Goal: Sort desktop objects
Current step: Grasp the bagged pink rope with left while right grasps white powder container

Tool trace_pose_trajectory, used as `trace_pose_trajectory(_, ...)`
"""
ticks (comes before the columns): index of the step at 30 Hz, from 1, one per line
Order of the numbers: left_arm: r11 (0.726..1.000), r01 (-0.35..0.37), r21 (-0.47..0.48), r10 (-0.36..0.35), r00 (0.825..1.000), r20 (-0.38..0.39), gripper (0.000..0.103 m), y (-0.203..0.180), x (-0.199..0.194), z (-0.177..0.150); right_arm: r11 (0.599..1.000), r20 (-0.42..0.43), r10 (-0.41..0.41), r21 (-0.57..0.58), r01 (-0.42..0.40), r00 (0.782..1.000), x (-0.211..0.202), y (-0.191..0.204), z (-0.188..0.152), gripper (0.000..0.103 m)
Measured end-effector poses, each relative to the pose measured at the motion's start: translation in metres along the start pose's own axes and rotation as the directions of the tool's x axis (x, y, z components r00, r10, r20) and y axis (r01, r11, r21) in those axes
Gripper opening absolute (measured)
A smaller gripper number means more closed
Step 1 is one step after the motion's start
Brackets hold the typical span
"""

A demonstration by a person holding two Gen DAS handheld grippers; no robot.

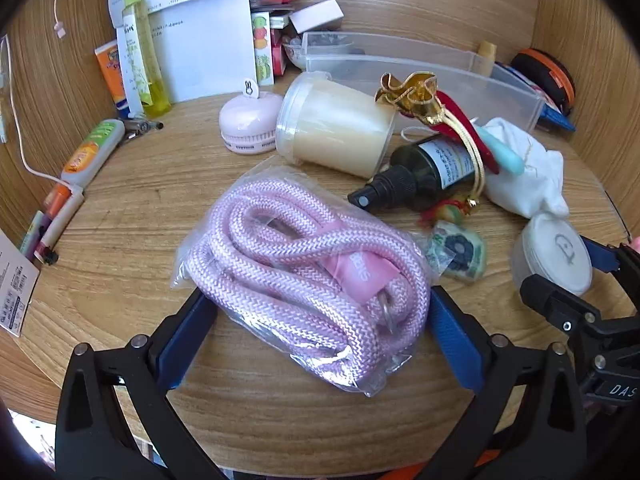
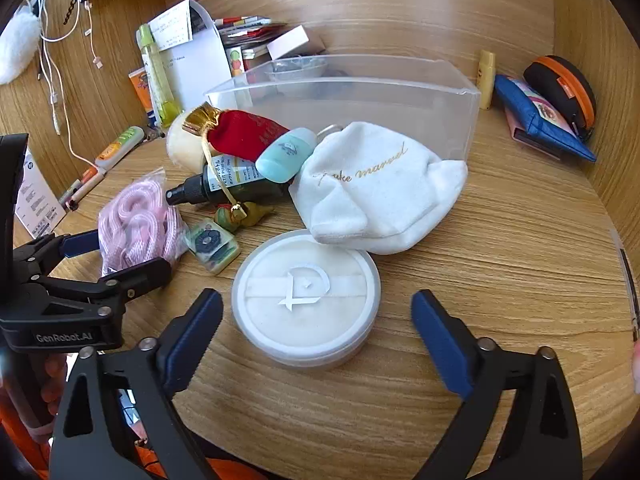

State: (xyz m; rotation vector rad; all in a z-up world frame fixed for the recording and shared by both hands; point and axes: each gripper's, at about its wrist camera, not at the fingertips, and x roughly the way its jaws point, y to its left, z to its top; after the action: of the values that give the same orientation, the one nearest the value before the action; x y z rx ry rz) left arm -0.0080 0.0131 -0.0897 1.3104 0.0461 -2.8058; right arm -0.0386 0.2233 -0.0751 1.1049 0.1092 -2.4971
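Observation:
A pink rope in a clear bag (image 1: pixel 308 276) lies on the wooden desk between the fingers of my left gripper (image 1: pixel 320 316), which is open and straddles it; it also shows in the right wrist view (image 2: pixel 138 226). My right gripper (image 2: pixel 320 316) is open around a round white powder case (image 2: pixel 306 298), not gripping it; the case also shows in the left wrist view (image 1: pixel 554 256). A clear plastic bin (image 2: pixel 400 96) stands behind. In front of it lie a white pouch (image 2: pixel 380 188), a red pouch (image 2: pixel 248 134), a dark spray bottle (image 2: pixel 224 186), a teal tube (image 2: pixel 286 154) and a cream jar (image 1: pixel 336 124).
A small patterned packet (image 2: pixel 212 246) lies between rope and case. A pink round gadget (image 1: pixel 250 122), yellow bottle (image 1: pixel 140 48), papers (image 1: pixel 200 40) and pens (image 1: pixel 56 216) sit at the left. A blue pouch (image 2: pixel 540 116) and orange-black case (image 2: pixel 560 88) sit at the right. Wooden walls enclose the desk.

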Motion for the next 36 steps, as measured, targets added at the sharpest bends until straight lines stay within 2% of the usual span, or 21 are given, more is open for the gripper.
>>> trace_pose_trajectory(2,1.000,-0.008,-0.008,0.008,1.000,0.008,0.103,0.001,0.001,0.001,1.000,0.008,-0.008,-0.007,0.008,1.000,0.000,0.000,0.000,0.086)
trace_pose_trajectory(10,0.995,-0.051,-0.082,0.057,0.996,0.068,0.102,0.019,0.005,0.005,0.999,0.031,0.021,-0.034,-0.020,0.999,-0.001,0.004,-0.001,0.063)
trace_pose_trajectory(14,0.992,-0.066,-0.103,0.076,0.993,0.094,0.074,0.024,0.004,0.007,0.999,0.038,0.028,-0.035,-0.027,0.999,-0.001,0.003,-0.001,0.063)
trace_pose_trajectory(17,0.990,-0.064,-0.125,0.077,0.991,0.108,0.065,0.031,0.004,0.008,0.999,0.042,0.050,-0.020,-0.049,0.998,-0.002,0.001,-0.001,0.063)
trace_pose_trajectory(29,0.983,-0.054,-0.173,0.077,0.989,0.123,0.060,0.052,-0.008,-0.004,0.998,0.089,0.070,-0.001,-0.070,0.994,-0.023,-0.006,0.001,0.063)
trace_pose_trajectory(36,0.982,-0.041,-0.182,0.071,0.984,0.161,0.059,0.051,-0.025,-0.006,0.995,0.103,0.097,0.023,-0.100,0.990,-0.029,-0.008,0.005,0.063)
